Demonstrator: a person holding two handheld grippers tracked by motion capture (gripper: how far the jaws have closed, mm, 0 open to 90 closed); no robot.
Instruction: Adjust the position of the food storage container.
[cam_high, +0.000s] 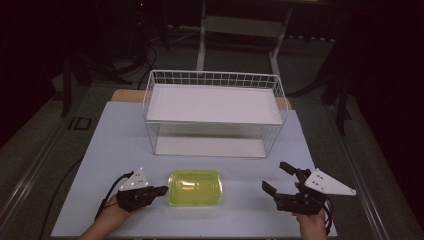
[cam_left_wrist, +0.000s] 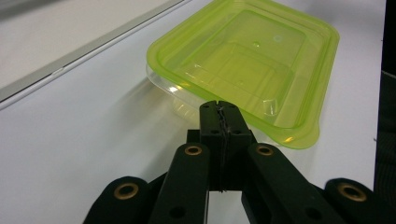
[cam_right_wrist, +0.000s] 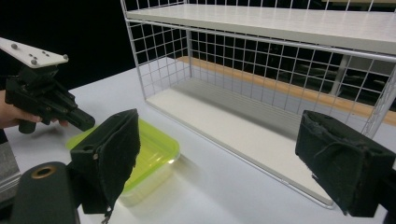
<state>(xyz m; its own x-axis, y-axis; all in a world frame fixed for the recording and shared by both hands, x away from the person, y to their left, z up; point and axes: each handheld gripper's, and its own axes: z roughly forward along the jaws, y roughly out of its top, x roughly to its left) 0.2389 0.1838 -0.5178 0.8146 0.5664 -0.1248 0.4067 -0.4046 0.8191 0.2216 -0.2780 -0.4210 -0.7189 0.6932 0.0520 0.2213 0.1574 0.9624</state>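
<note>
**Tongs flank the green container**

The left tongs are closed on nothing, their tips just beside the left edge of the yellow-green container, which sits lidded near the front middle of the pale surface. The right tongs stand wide open and empty, well apart from the container on its right. Behind it stands a white wire basket.
</note>
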